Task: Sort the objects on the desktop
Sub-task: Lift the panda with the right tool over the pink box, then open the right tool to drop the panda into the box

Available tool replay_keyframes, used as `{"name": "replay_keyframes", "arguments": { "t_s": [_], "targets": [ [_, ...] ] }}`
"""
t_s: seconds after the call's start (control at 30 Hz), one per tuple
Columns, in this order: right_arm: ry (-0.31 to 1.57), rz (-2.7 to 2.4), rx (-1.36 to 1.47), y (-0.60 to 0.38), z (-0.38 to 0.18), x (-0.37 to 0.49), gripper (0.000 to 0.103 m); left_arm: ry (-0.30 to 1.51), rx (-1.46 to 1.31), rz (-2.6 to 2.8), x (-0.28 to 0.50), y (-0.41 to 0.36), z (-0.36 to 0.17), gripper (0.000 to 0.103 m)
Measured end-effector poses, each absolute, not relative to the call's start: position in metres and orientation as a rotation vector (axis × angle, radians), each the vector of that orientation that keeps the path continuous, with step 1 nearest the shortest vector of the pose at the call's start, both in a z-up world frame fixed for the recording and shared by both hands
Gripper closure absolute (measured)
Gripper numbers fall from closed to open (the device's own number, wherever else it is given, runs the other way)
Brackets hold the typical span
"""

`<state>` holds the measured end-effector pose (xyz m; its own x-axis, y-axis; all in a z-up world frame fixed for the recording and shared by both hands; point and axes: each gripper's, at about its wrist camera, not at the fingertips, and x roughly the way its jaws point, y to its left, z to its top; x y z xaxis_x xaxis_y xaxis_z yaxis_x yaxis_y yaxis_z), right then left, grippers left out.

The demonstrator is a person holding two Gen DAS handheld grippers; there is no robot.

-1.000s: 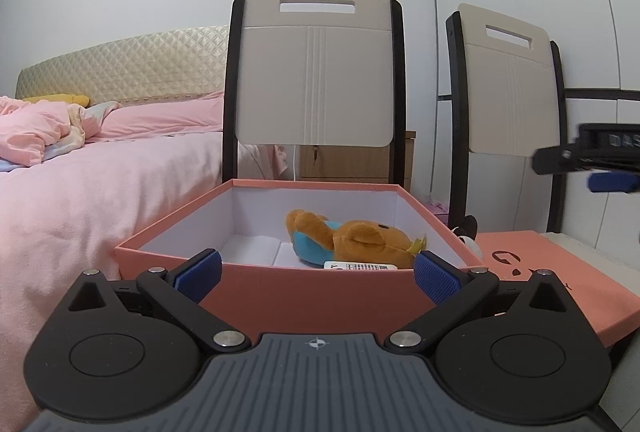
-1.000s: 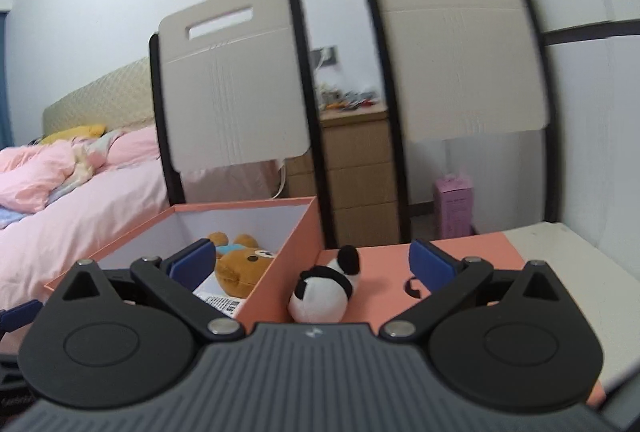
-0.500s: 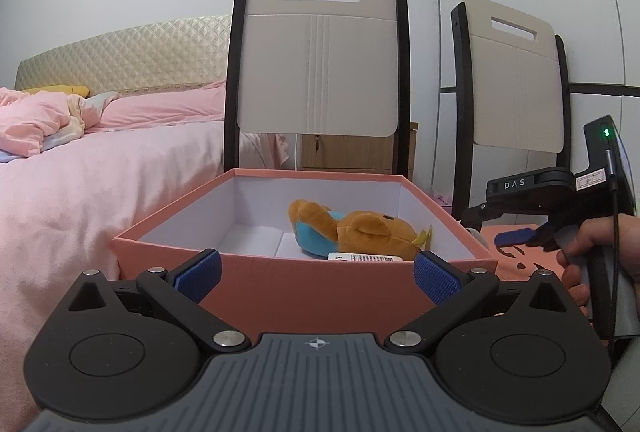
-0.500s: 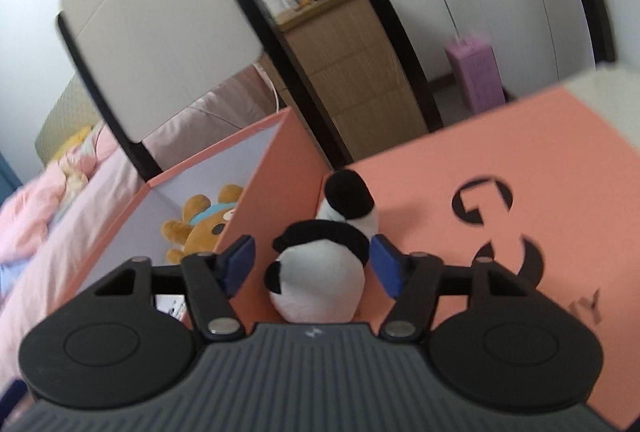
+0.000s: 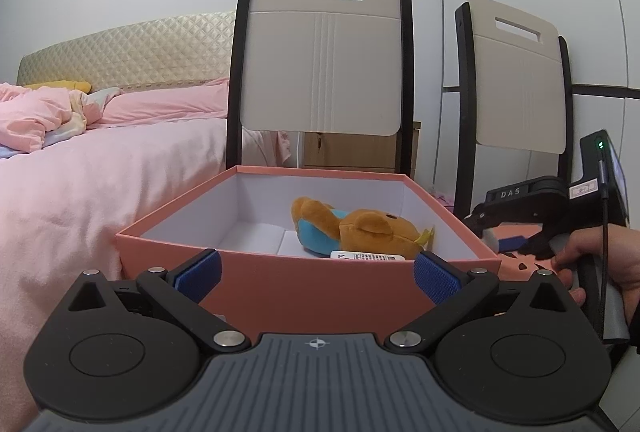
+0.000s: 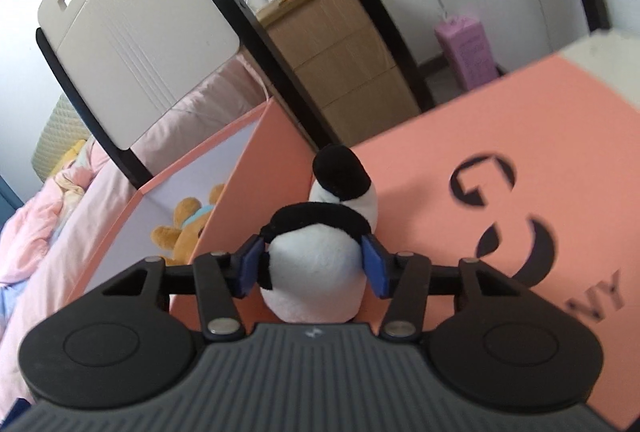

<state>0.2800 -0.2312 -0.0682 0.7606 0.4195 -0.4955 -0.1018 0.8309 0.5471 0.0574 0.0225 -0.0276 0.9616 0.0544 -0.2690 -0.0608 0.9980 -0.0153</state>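
right tool (image 6: pixel 313 266): pads pinched on panda plush (image 6: pixel 316 252) at its round white body, panda on the salmon lid (image 6: pixel 520 136) just beside the open box (image 6: pixel 256 168) | left tool (image 5: pixel 316 274): spread wide, holding nothing, facing box | bear plush (image 5: pixel 356 232) lies inside the box | handling (judged): light, soft, squashes; mid-body grip suits | long axis runs away from the camera, black end farthest
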Motion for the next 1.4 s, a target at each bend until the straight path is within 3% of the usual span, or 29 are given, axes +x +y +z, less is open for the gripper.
{"name": "replay_keyframes", "arguments": {
  "t_s": [0.4,1.03,1.13,1.27,1.4],
  "targets": [
    [0.429,0.482,0.423,-0.193,0.007,0.241,0.049,0.243,-0.001,0.069,0.046,0.026,-0.013,0.0],
    [0.612,0.773,0.255,-0.061,-0.014,0.261,0.048,0.268,-0.099,0.266,0.057,0.091,-0.003,0.0],
    [0.622,0.787,0.278,-0.058,-0.018,0.265,0.045,0.252,-0.101,0.275,0.051,0.095,0.001,0.0],
    [0.602,0.804,0.333,-0.068,-0.016,0.265,0.021,0.229,-0.082,0.292,0.047,0.091,0.003,0.0],
    [0.561,0.784,0.339,-0.084,-0.005,0.259,0.014,0.229,-0.064,0.276,0.046,0.085,0.002,0.0]
  ]
}}
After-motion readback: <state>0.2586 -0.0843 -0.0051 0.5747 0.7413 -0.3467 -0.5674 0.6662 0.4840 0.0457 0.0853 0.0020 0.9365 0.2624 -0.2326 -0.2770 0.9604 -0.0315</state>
